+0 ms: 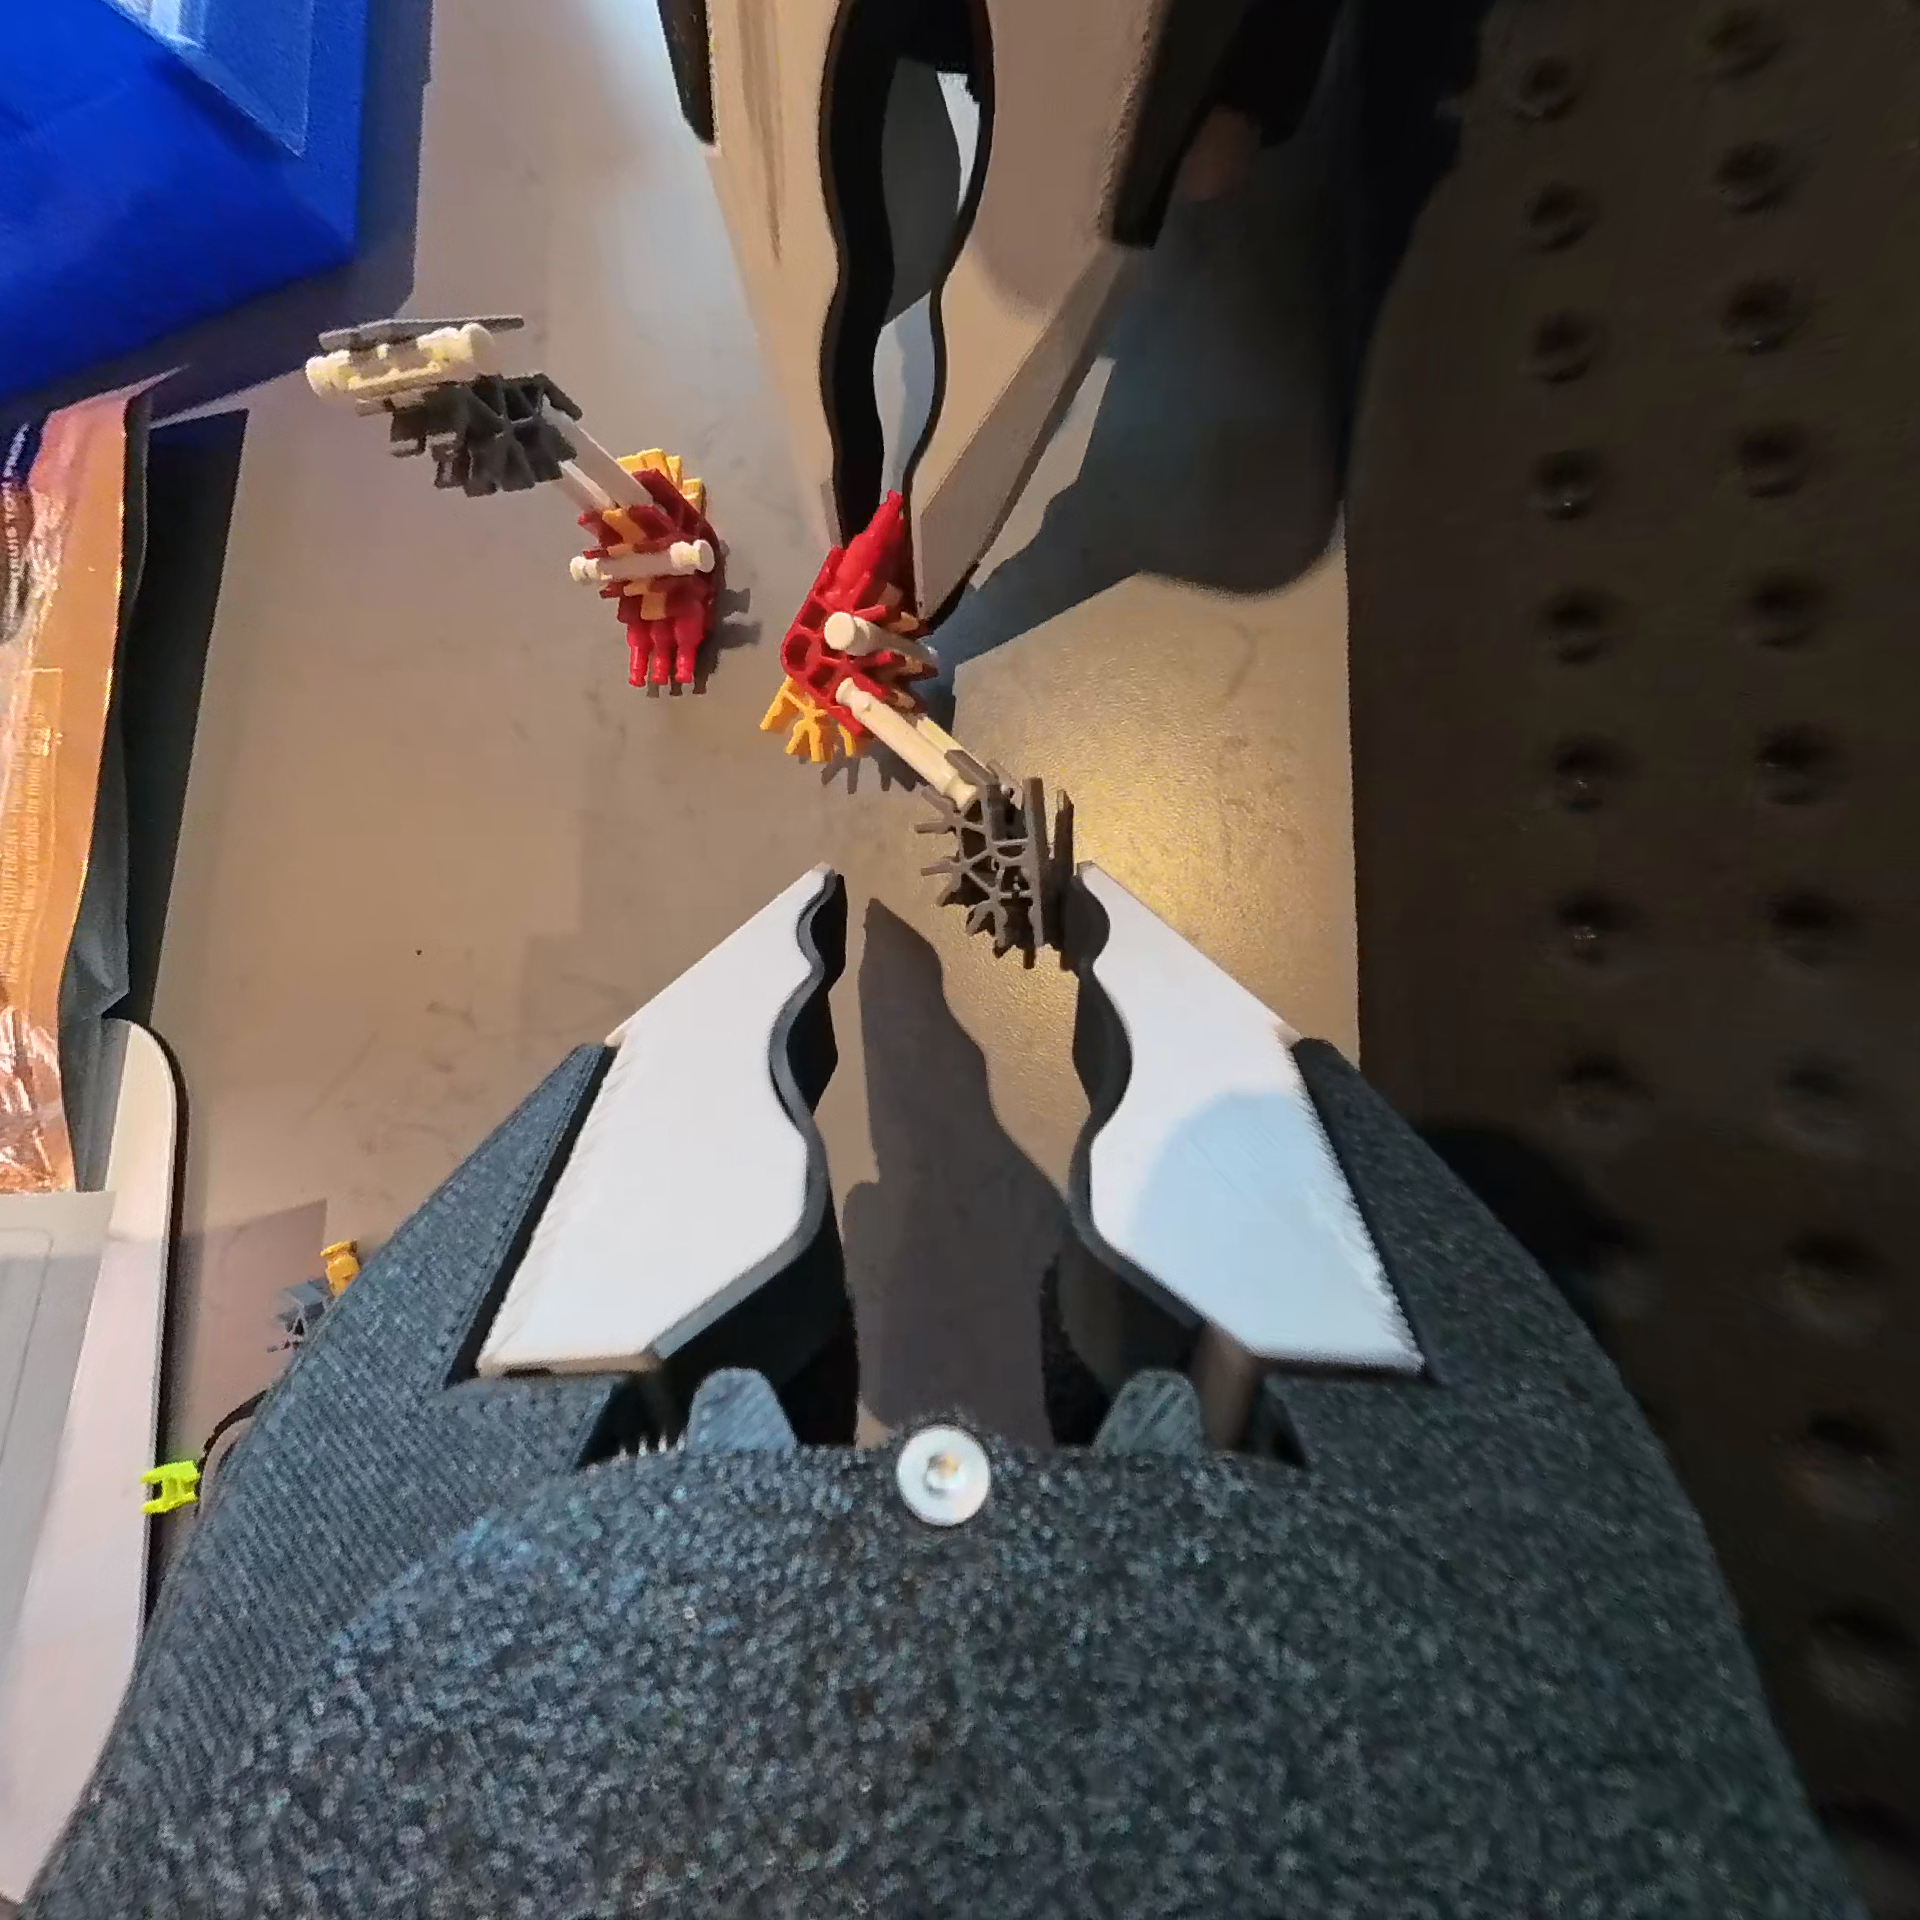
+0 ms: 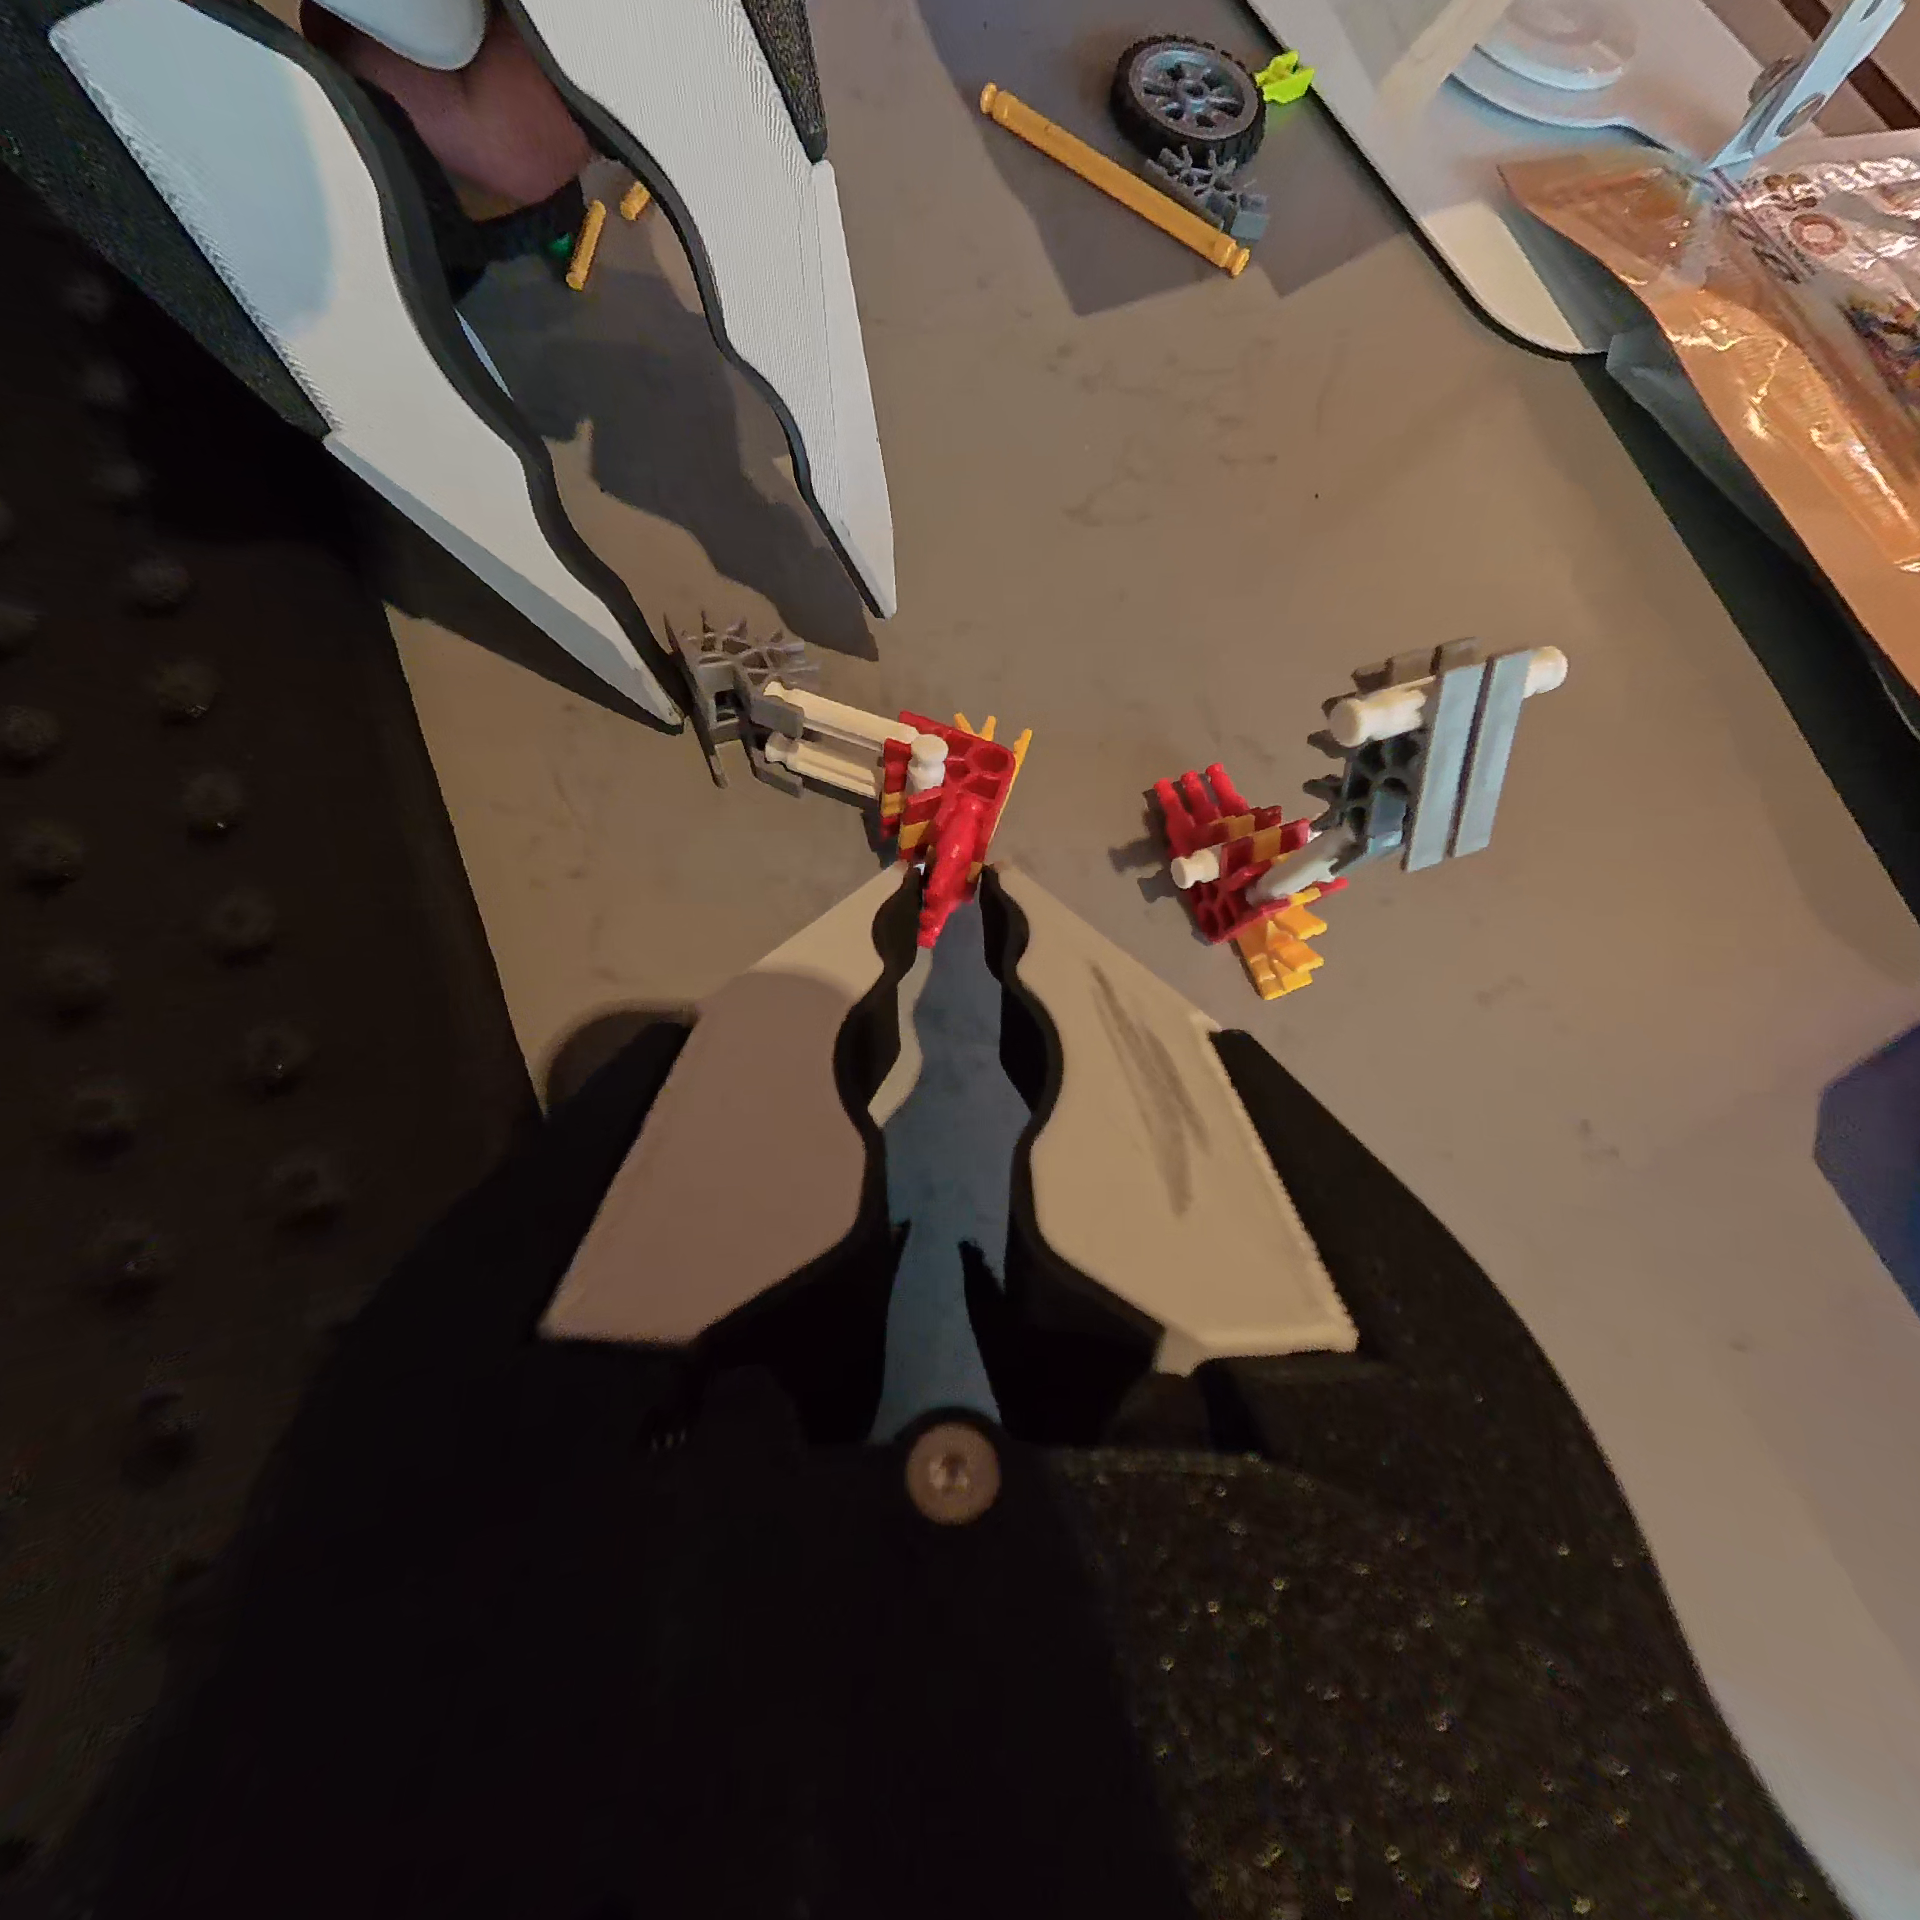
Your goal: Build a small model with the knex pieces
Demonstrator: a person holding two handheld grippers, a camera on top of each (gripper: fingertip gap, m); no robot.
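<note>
A small toy assembly lies on the grey table: red and yellow connectors (image 1: 831,644) joined by two white rods (image 1: 914,743) to a grey connector (image 1: 997,878). My right gripper (image 2: 943,878) is shut on the red connector (image 2: 951,831) at one end; it also shows in the left wrist view (image 1: 906,566). My left gripper (image 1: 958,875) is open at the other end, with the grey connector (image 2: 727,681) touching one fingertip (image 2: 649,686). A second similar assembly (image 2: 1351,810) with a grey plate lies apart to the side, also in the left wrist view (image 1: 520,447).
A black dimpled mat (image 1: 1662,727) borders the table. A wheel (image 2: 1190,99), a yellow rod (image 2: 1112,177), a lime piece (image 2: 1283,78) and small yellow pegs (image 2: 587,244) lie farther off. An orange plastic bag (image 2: 1766,343), a white board (image 2: 1455,208) and a blue box (image 1: 156,156) sit along the edges. My right fingertips sit around 6 cm from my left ones. Between my left fingertips and the yellow rod (image 2: 1112,177) there is roughly 15 cm.
</note>
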